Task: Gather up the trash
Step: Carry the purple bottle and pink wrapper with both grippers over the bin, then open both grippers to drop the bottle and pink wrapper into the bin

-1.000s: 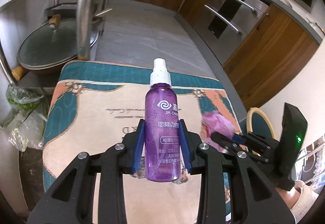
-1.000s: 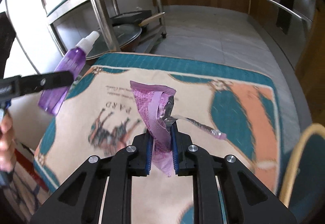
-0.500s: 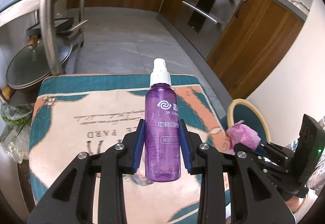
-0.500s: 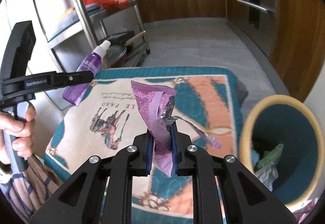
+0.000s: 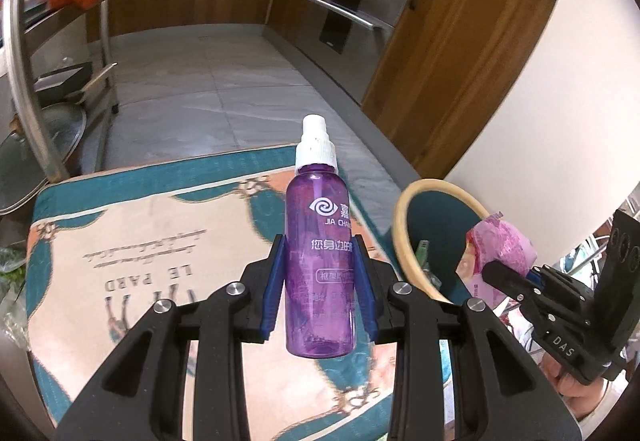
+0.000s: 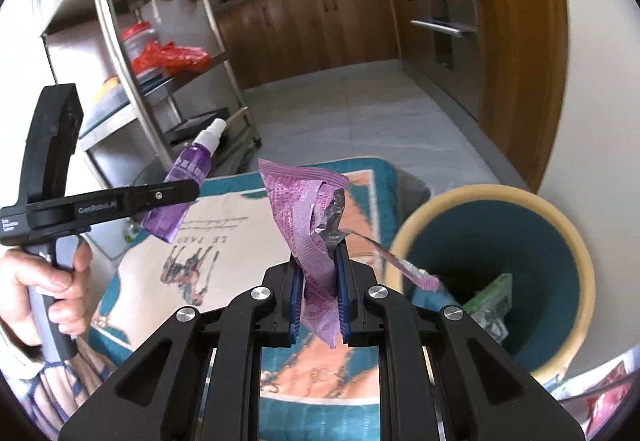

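Note:
My left gripper (image 5: 320, 253) is shut on a purple spray bottle (image 5: 320, 249) with a white cap, held upright above the patterned cloth. The same bottle (image 6: 182, 177) shows in the right wrist view at the left, clamped by the left gripper (image 6: 176, 195). My right gripper (image 6: 318, 261) is shut on a crumpled pink wrapper (image 6: 308, 213) with a foil lining and a thin strip trailing to the right. That wrapper (image 5: 500, 253) hangs just right of a teal bin (image 5: 424, 217) with a cream rim. The bin (image 6: 560, 237) holds green packaging at its bottom.
A teal, peach and cream cloth (image 5: 140, 241) covers the low table. A steel rack (image 6: 120, 53) with a red bag, pots and a pan lid stands to the left. Wooden cabinets and an oven (image 5: 352, 13) line the far side. A person's hand (image 6: 44, 285) grips the left handle.
Both grippers have swung to the right over the cloth and risen a little. The teal bin has come into view, and the wrapper now hangs near its rim. Both grips are unchanged.

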### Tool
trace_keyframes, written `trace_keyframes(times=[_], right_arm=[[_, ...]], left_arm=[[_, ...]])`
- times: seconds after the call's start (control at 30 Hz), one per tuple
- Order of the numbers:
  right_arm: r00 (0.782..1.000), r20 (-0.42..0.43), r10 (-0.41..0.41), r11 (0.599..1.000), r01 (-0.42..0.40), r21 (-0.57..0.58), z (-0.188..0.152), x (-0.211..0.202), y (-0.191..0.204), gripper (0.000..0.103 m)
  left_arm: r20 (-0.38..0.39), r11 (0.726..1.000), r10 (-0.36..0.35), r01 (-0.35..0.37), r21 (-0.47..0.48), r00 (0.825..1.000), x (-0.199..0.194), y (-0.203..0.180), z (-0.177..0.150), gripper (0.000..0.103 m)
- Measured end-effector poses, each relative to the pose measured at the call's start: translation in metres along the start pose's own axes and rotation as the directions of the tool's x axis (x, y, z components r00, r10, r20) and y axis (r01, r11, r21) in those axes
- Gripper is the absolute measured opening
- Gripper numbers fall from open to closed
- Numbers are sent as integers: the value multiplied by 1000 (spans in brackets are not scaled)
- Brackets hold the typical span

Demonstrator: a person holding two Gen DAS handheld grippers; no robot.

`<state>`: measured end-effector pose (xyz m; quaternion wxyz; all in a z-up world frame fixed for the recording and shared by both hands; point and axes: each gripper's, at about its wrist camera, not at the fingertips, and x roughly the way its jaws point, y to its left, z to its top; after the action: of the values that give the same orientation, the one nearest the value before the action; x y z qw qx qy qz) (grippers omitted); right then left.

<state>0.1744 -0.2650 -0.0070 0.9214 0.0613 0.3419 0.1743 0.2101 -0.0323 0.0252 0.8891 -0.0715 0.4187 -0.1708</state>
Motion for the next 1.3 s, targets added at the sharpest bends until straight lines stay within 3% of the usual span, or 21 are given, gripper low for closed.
trace_keyframes(times=[0.53,0.9,1.3], right_arm=[[992,29,-123,987,120,112,-7,-24,-64,16],[963,-157,-217,955,243,169,-29,8,-108,16],[935,-253,-248,946,290,147,-41,28,-121,16]], left_arm=[[-10,979,-120,120,164,993,27,-87,-4,32],[-59,966,-166,174,192,984,49,-116,-12,32],[-99,951,-213,230,206,972,93,-149,-16,32]])
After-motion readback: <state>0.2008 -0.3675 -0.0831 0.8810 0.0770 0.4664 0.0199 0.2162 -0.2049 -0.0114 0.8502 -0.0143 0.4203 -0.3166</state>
